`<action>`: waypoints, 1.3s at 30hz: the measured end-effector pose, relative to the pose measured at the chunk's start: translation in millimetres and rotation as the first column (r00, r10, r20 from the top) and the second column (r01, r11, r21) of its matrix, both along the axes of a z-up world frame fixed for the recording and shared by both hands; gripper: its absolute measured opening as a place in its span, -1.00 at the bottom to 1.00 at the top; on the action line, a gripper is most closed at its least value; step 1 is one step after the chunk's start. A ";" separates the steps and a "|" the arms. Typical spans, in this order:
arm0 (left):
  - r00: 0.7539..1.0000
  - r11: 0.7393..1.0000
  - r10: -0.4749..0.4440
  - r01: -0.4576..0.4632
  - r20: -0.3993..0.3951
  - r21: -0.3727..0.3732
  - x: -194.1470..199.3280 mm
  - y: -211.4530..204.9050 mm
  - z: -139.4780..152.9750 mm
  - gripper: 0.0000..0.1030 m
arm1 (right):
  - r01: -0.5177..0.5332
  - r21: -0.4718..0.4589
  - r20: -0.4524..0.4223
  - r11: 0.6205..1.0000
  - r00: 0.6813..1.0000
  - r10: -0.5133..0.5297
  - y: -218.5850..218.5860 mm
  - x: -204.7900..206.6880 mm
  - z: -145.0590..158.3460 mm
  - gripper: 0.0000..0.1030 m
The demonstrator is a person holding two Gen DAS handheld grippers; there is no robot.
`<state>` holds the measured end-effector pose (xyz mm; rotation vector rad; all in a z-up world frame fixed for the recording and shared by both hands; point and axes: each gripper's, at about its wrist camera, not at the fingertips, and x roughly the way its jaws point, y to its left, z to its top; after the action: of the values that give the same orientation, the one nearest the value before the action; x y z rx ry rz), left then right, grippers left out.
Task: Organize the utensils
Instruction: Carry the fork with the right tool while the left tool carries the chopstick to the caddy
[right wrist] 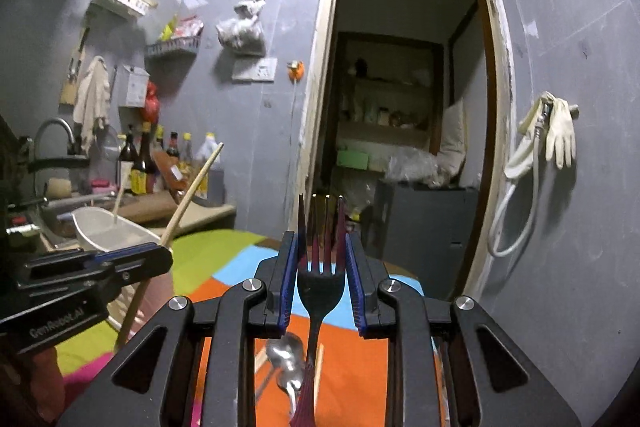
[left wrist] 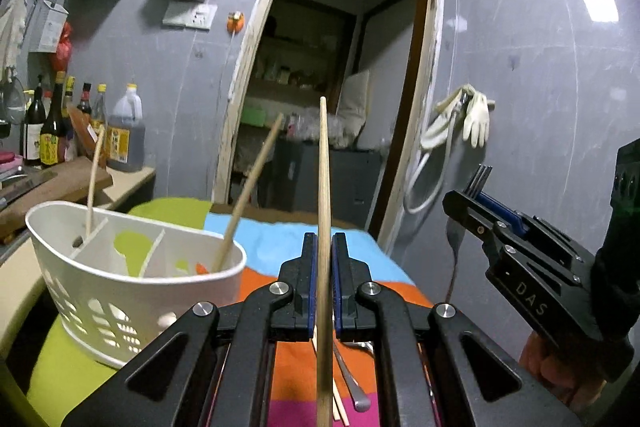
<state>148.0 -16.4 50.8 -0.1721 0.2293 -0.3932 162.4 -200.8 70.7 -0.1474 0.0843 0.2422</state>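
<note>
Near the table's left edge, on the striped cloth: a white basket with dividers, one chopstick upright in its far compartment, another leaning out of the near one. Mid-table, raised above the cloth: left gripper, fingers clamped on a single chopstick pointing up and away. Below, flat on the cloth: loose chopsticks beside a spoon. Rightmost: right gripper, fingers pressed on a dark fork, tines upward, off the table.
</note>
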 end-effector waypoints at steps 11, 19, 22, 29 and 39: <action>0.985 0.995 0.097 -0.095 0.142 -0.020 3.0 47.7 42.3 -0.91 | -0.099 0.067 0.079 0.993 0.992 0.094 25.7 -7.8 37.8 -0.59; 0.968 0.981 0.190 -0.178 0.167 -0.081 22.1 110.3 64.1 -0.91 | -0.213 0.168 0.140 0.962 0.972 0.191 58.5 -0.5 69.2 -0.59; 0.953 0.965 0.251 -0.232 0.168 -0.124 32.9 136.2 66.5 -0.91 | -0.244 0.187 0.165 0.951 0.963 0.215 73.8 4.5 78.9 -0.59; 0.925 0.929 0.346 -0.315 0.156 -0.196 55.4 171.5 57.7 -0.91 | -0.251 0.190 0.153 0.949 0.963 0.224 102.6 23.9 74.0 -0.59; 0.909 0.916 0.390 -0.367 0.144 -0.161 68.1 172.0 35.9 -0.91 | -0.225 0.161 0.063 0.961 0.974 0.218 120.6 48.3 38.1 -0.59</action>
<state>216.1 155.5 86.6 -0.3046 -0.0062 -0.0323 210.7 -80.3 108.9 0.0062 0.0022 0.4683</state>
